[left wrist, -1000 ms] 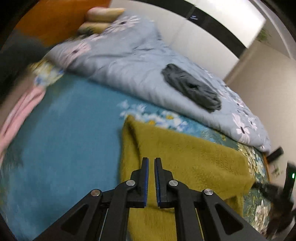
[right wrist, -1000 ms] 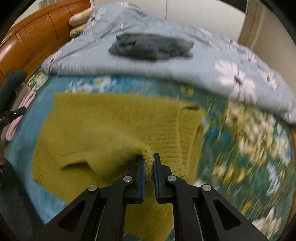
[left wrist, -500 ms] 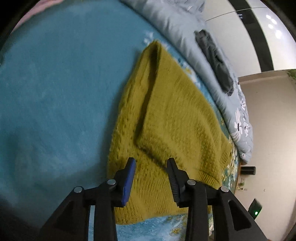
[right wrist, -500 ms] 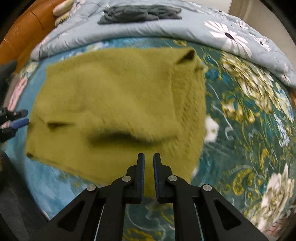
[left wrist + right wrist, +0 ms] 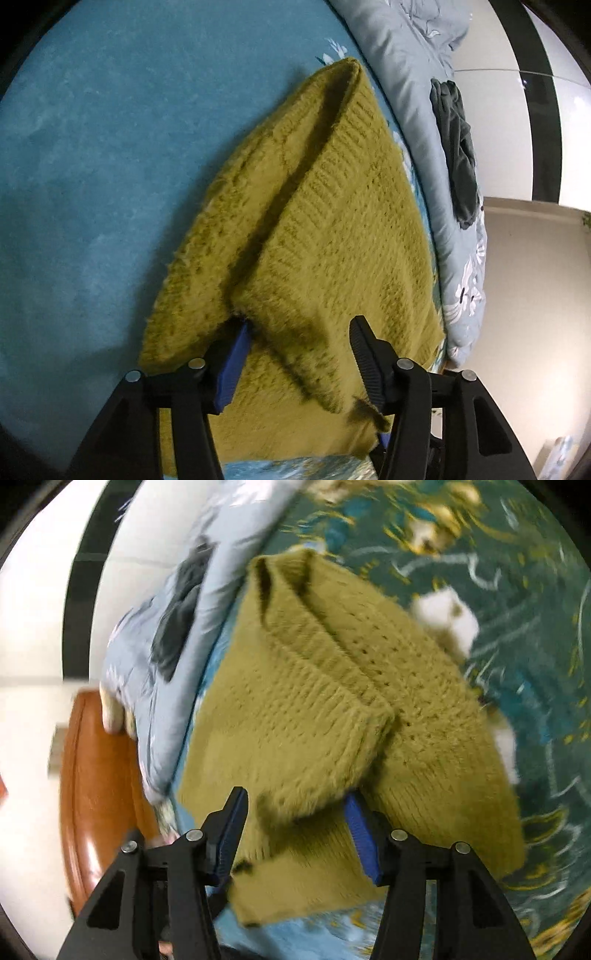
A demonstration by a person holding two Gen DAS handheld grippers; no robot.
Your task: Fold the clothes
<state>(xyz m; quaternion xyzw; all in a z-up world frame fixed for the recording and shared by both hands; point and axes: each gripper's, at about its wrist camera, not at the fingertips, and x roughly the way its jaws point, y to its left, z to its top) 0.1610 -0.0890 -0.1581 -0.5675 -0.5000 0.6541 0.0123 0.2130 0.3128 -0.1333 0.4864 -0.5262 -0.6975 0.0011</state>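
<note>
Both tongs, left (image 5: 299, 347) and right (image 5: 295, 819), gape wide around the mustard sweater's (image 5: 332, 221) folded edges on the bed (image 5: 92, 147), gripping nothing; closing comes next.

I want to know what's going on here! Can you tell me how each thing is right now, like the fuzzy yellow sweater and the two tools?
Yellow sweater: lying on the bed, partly folded, a flap doubled over.
Left tool: open, straddling a sweater fold.
Right tool: open, straddling a sweater fold.
Dark garment: crumpled on the quilt.
Gray quilt: bunched along the bed's far side.
</note>
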